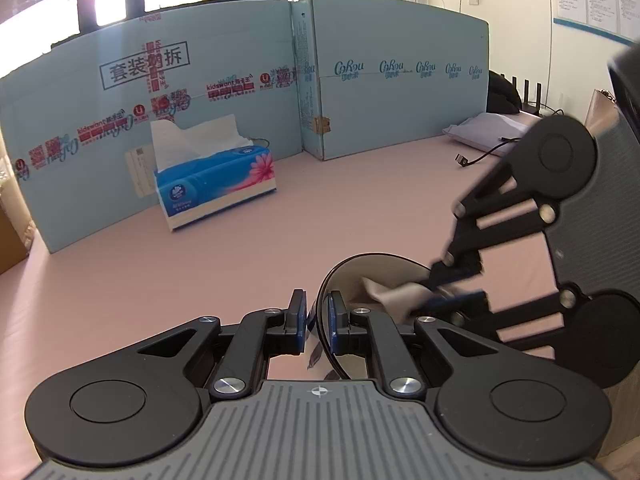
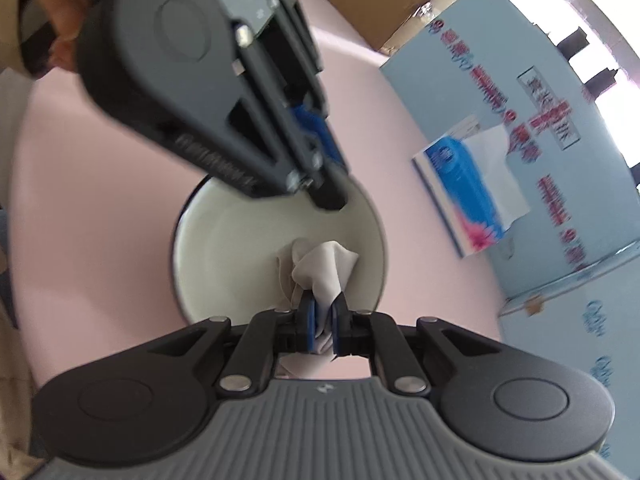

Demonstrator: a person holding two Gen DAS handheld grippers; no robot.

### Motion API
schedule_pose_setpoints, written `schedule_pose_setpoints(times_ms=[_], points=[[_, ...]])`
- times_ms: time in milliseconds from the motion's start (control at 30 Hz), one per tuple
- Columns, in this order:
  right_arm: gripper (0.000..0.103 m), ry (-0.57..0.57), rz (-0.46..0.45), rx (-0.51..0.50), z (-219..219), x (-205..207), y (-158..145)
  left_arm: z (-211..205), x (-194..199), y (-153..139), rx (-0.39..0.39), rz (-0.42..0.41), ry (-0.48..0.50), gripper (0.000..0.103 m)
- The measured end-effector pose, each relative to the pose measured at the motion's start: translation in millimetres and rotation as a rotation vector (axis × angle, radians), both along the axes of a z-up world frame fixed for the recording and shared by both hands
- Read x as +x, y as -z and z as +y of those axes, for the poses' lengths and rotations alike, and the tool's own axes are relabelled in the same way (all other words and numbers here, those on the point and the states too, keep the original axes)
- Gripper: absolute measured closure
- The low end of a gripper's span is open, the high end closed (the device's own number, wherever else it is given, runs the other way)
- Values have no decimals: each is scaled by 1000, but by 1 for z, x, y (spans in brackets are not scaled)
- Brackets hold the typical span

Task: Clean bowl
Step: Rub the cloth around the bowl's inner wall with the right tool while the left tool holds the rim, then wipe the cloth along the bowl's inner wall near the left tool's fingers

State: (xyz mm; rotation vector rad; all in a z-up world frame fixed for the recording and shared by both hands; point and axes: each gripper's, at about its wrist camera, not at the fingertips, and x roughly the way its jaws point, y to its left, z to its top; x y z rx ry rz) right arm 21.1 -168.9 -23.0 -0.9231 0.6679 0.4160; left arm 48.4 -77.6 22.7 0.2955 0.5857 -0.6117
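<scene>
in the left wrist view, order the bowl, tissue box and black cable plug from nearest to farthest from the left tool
1. bowl: its rim is pinched in the left tool.
2. tissue box: ahead, to the left.
3. black cable plug: far right, by the blue cardboard wall.

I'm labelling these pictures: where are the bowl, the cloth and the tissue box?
bowl (image 2: 224,248): right wrist view, bare inner wall.
cloth (image 2: 324,268): right wrist view, bunched middle.
tissue box (image 1: 216,184): left wrist view, blue front face.

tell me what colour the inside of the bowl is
Cream-white inside the bowl, clearest in the right wrist view.
</scene>
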Motion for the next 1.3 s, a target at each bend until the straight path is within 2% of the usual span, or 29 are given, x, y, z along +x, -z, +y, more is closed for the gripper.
schedule_pose_setpoints(times_ms=[67,233,467,767,900,1133,1300], points=[[96,-12,-13,-12,3,5,0,-2,1,0,2,2,-1,89],[96,-27,34,-20,-6,6,1,-1,3,0,-2,5,1,89],[95,-21,99,19,-14,0,-2,-1,4,0,-11,6,7,89],[94,7,232,173,-17,-2,-10,0,4,0,-16,4,16,88],[94,-35,282,266,-11,-8,-17,0,4,0,-12,5,13,89],[94,-13,263,195,-13,-1,-9,2,3,-1,-18,6,20,89],[94,-30,170,57,-8,-3,-1,3,2,-1,-14,6,20,89]])
